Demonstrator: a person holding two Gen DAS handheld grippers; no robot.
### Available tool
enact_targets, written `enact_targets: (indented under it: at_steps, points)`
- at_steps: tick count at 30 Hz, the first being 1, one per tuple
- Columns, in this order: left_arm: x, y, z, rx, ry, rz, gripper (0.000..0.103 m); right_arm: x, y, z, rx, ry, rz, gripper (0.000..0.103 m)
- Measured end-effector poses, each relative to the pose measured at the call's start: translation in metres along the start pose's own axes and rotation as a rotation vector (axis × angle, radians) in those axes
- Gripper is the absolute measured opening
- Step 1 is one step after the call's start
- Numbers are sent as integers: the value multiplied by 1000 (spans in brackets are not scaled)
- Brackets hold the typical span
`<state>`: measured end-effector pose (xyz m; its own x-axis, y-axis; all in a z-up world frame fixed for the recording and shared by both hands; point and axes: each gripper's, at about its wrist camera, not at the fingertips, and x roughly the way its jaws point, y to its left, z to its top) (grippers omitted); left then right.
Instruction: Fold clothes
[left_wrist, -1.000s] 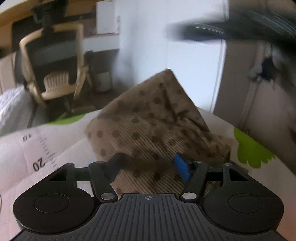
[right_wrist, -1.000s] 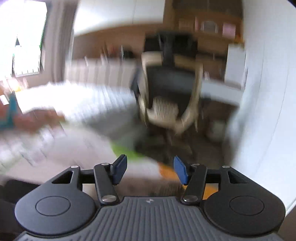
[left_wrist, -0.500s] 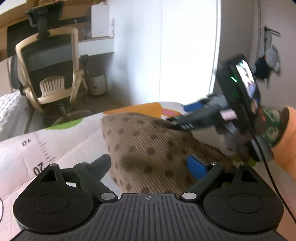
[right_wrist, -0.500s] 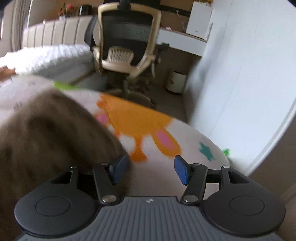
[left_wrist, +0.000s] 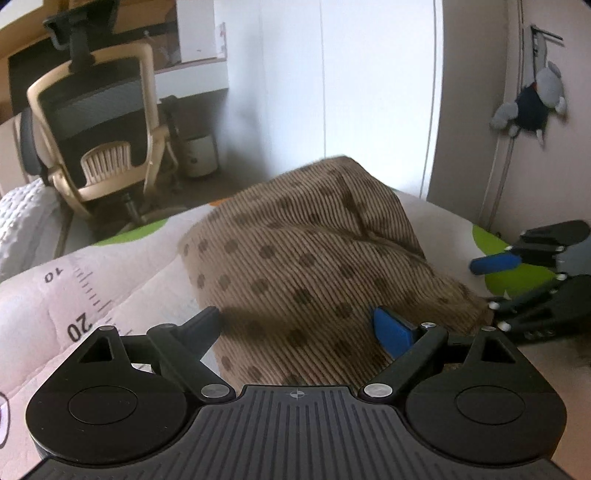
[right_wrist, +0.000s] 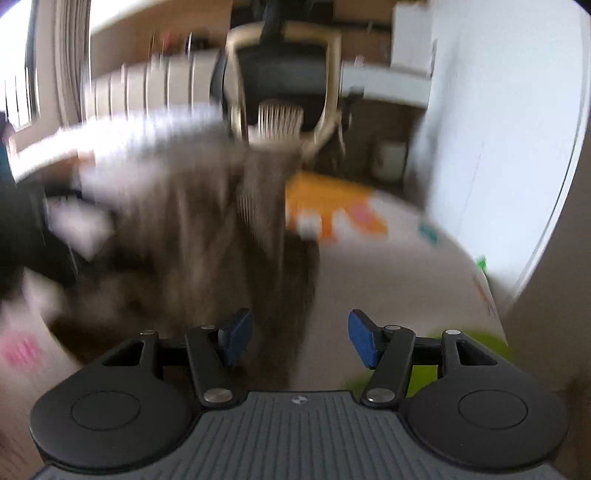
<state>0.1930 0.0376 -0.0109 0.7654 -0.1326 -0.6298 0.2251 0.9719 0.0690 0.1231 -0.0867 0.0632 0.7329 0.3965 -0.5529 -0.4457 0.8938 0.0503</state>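
A brown ribbed garment with dark dots (left_wrist: 306, 258) lies heaped on a white printed mat (left_wrist: 110, 277). My left gripper (left_wrist: 295, 325) is open, its fingers spread wide over the near edge of the garment. My right gripper (left_wrist: 517, 280) shows at the right of the left wrist view, beside the garment's right edge. In the blurred right wrist view my right gripper (right_wrist: 295, 336) is open, with the garment (right_wrist: 221, 240) ahead and to the left and its near edge reaching between the fingers.
A beige and black office chair (left_wrist: 96, 122) stands beyond the mat. A white wall and a door (left_wrist: 369, 92) are behind. A small white bin (left_wrist: 199, 155) stands by the chair. A plush toy (left_wrist: 532, 103) hangs at the right. The mat has an orange print (right_wrist: 332, 210).
My left gripper has gone from closed on the garment to open. The garment has dropped into a heap. My right gripper swung from the room to the garment's right side, staying open.
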Motion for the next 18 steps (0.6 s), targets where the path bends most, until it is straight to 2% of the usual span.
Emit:
enact_targets:
  at_steps: [1, 3, 7, 11, 12, 13, 14, 16, 18]
  points:
    - [1, -2, -2, 10, 0, 1, 94, -3, -6, 11, 59, -43, 48, 70]
    - [1, -9, -6, 31, -6, 8, 94, 0, -14, 30, 150, -104, 131, 82]
    - [1, -18, -12, 64, -25, 23, 95, 53, -16, 57, 217, -112, 203, 83]
    - [-3, -11, -17, 57, -39, -5, 95, 119, -19, 57, 334, -27, 300, 81]
    - [-5, -6, -17, 38, -45, -27, 95, 131, -20, 57, 359, -8, 322, 69]
    - [-9, 1, -18, 3, -56, -59, 95, 125, -20, 58, 344, -13, 314, 48]
    - [-12, 11, -19, -48, -71, -97, 96, 119, -20, 59, 329, -19, 306, 39]
    - [-17, 35, -20, -185, -102, -169, 96, 107, -21, 62, 300, -29, 290, 26]
    - [-15, 61, -22, -334, -126, -201, 96, 95, -21, 65, 271, -39, 274, 23]
